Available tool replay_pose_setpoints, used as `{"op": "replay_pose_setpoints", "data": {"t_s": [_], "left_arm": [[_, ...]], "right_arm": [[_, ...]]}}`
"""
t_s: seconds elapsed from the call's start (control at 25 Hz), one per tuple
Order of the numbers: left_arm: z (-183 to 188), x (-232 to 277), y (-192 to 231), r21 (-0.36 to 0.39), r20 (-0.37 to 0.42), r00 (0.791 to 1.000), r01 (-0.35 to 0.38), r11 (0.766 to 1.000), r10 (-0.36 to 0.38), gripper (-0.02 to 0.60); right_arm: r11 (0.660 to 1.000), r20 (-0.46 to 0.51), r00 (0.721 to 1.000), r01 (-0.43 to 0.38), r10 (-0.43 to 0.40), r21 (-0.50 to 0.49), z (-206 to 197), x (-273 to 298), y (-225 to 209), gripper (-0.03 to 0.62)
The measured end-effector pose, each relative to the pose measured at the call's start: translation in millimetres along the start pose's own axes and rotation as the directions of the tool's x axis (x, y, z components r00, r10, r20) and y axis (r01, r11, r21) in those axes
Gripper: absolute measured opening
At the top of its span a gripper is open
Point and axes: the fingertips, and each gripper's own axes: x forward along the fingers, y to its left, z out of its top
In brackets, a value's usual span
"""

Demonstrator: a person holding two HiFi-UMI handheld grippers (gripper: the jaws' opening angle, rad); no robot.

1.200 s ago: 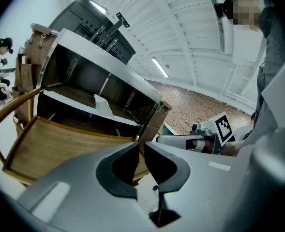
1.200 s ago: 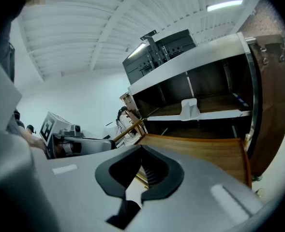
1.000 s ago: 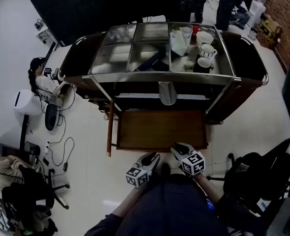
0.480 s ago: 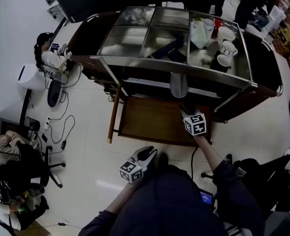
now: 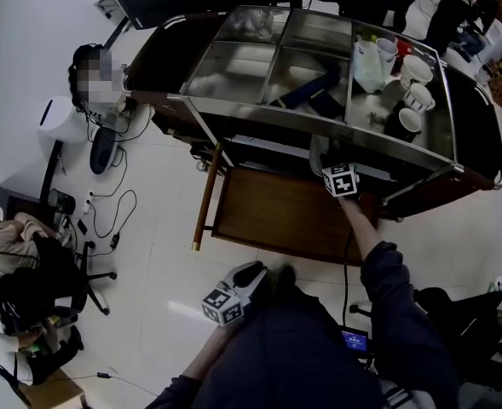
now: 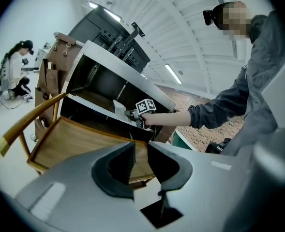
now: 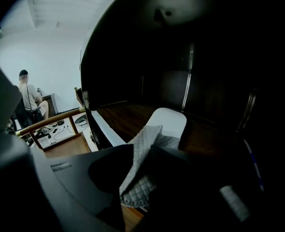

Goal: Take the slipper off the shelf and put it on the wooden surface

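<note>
A grey quilted slipper [image 7: 169, 122] with a pale sole lies on the dark shelf [image 7: 125, 115] under the cart's steel top. My right gripper [image 7: 142, 151] reaches into that shelf, and its jaws are opening with the slipper's quilted upper standing between them. From the head view, the slipper [image 5: 317, 152] shows just beyond the right gripper [image 5: 329, 167]. The wooden surface [image 5: 276, 216] sits low in front of the cart. My left gripper [image 5: 252, 271] hangs near my body, jaws a narrow gap apart and empty; its own view shows the left gripper [image 6: 140, 151] above the wooden surface [image 6: 74, 139].
The cart's steel top [image 5: 233, 66] carries cups [image 5: 414, 73] and a white jug [image 5: 368, 65] at the right. A wooden rail [image 5: 208, 196] edges the low surface on the left. A seated person [image 5: 93, 75], office chairs [image 5: 50, 279] and floor cables [image 5: 110, 220] are at the left.
My right gripper has gone from beside my body, forward over the wooden surface, into the shelf around the slipper. The left gripper has stayed near my body. The head view has shifted.
</note>
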Motion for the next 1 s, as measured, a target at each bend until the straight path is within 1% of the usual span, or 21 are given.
{"op": "replay_pose_setpoints", "data": {"t_s": [0.04, 0.08, 0.12, 0.2, 0.32, 0.52, 0.64, 0.76, 0.84, 0.92, 1.0], "left_arm": [[0, -1, 3, -0.001, 0.0, 1.0, -0.006, 1.0, 0.006, 0.089], [0, -3, 5, -0.003, 0.001, 1.0, -0.012, 1.0, 0.012, 0.089], [1, -4, 7, -0.003, 0.002, 1.0, -0.016, 1.0, 0.016, 0.089], [4, -5, 10, -0.003, 0.006, 1.0, -0.019, 1.0, 0.019, 0.089], [6, -1, 10, 0.001, 0.004, 1.0, 0.0, 1.0, 0.0, 0.087], [4, 18, -3, 0.023, -0.02, 0.997, 0.079, 0.997, -0.079, 0.086], [2, 29, -16, 0.039, -0.043, 0.99, 0.133, 0.99, -0.132, 0.086], [-2, 36, -30, 0.05, -0.06, 0.983, 0.176, 0.983, -0.173, 0.086], [-6, 38, -36, 0.055, -0.072, 0.979, 0.196, 0.979, -0.192, 0.086], [-10, 37, -41, 0.059, -0.082, 0.975, 0.21, 0.976, -0.205, 0.086], [-11, 36, -45, 0.064, -0.085, 0.973, 0.218, 0.974, -0.213, 0.086]], "right_arm": [[1.0, -0.01, 1.0, 0.009, -0.009, 0.007, -1, 4, -1, 0.109], [1.0, -0.021, 0.999, 0.025, -0.024, 0.016, -3, 8, -3, 0.067], [0.999, -0.028, 0.999, 0.042, -0.042, 0.025, -5, 9, -6, 0.012], [0.998, -0.025, 0.998, 0.058, -0.057, 0.035, -4, 7, -7, 0.009], [0.999, 0.007, 0.999, 0.038, -0.038, 0.036, 0, -7, 5, 0.008], [0.993, 0.066, 0.998, 0.002, -0.01, 0.117, -17, -67, 41, 0.008], [0.986, 0.082, 0.997, -0.023, 0.01, 0.167, -43, -109, 71, 0.008], [0.976, 0.071, 0.997, -0.039, 0.024, 0.216, -79, -142, 102, 0.008], [0.967, 0.048, 0.998, -0.052, 0.042, 0.248, -105, -154, 124, 0.008], [0.962, 0.004, 0.998, -0.064, 0.065, 0.267, -130, -160, 146, 0.011], [0.959, -0.026, 0.996, -0.076, 0.086, 0.273, -144, -164, 164, 0.021]]}}
